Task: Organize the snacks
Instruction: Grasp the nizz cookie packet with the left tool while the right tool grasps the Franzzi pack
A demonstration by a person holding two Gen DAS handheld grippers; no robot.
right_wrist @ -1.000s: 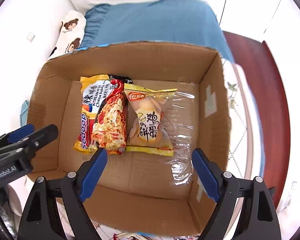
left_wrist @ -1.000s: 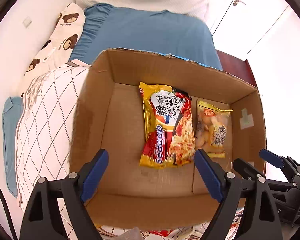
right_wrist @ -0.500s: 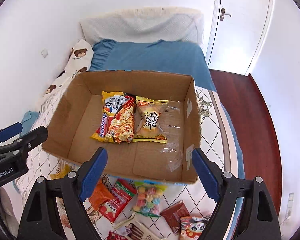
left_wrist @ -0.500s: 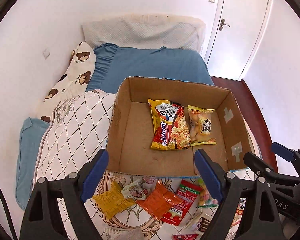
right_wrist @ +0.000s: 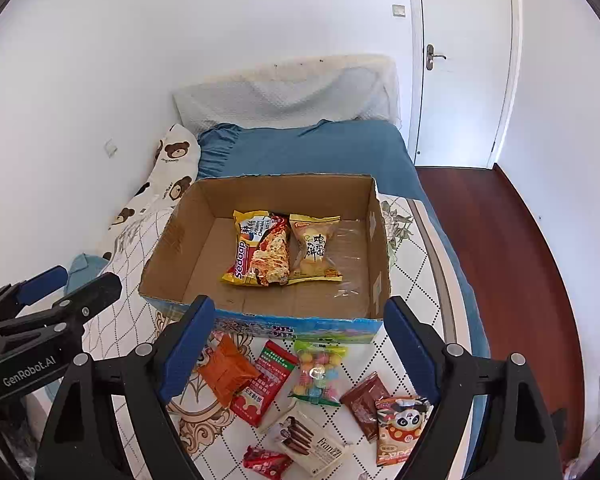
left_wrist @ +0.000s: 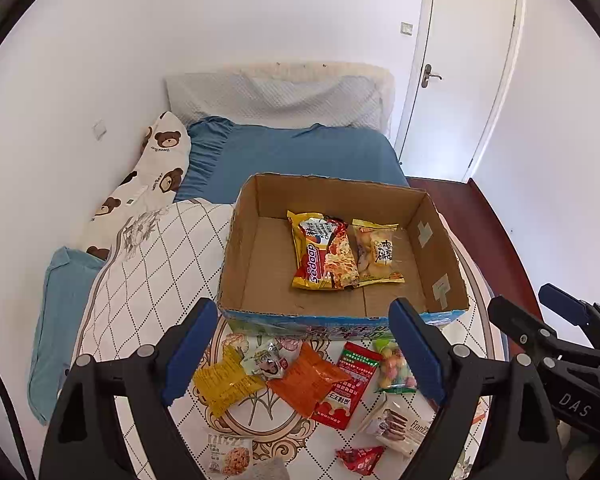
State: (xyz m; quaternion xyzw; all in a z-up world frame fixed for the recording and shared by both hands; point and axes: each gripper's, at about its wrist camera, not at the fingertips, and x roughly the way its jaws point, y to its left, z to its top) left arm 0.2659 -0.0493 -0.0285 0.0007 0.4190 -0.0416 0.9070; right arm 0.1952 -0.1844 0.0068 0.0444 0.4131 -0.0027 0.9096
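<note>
Hidden or cut off: the yellow packet [left_wrist: 226,385] is half behind the left gripper's finger in the left wrist view; the Franzzi wafer pack [right_wrist: 312,442] and the red wrapper [right_wrist: 266,462] run toward the bottom edge of the right wrist view; small print on most packets is too small to read.
Left gripper [left_wrist: 302,356]: jaws wide apart, nothing between them, touching nothing, above the loose snacks.
Right gripper [right_wrist: 300,354]: jaws equally wide, empty, above the same snacks.
Cardboard box [right_wrist: 180,236]: on the quilt [left_wrist: 148,272] on the bed, its near wall just beyond the loose snacks.
In the box: Sedaap noodle packet [right_wrist: 260,254] and egg biscuit bag [right_wrist: 314,254], side by side and touching, mid-floor.
At the quilt's near edge: orange packet [right_wrist: 226,370], red sachet [right_wrist: 266,382], candy bag [right_wrist: 318,372], brown sachet [right_wrist: 364,402], panda packet [right_wrist: 400,428].
Writing: "Sedaap", "Franzzi"; "GenRobot.AI" and "DAS" on the grippers' bodies.
</note>
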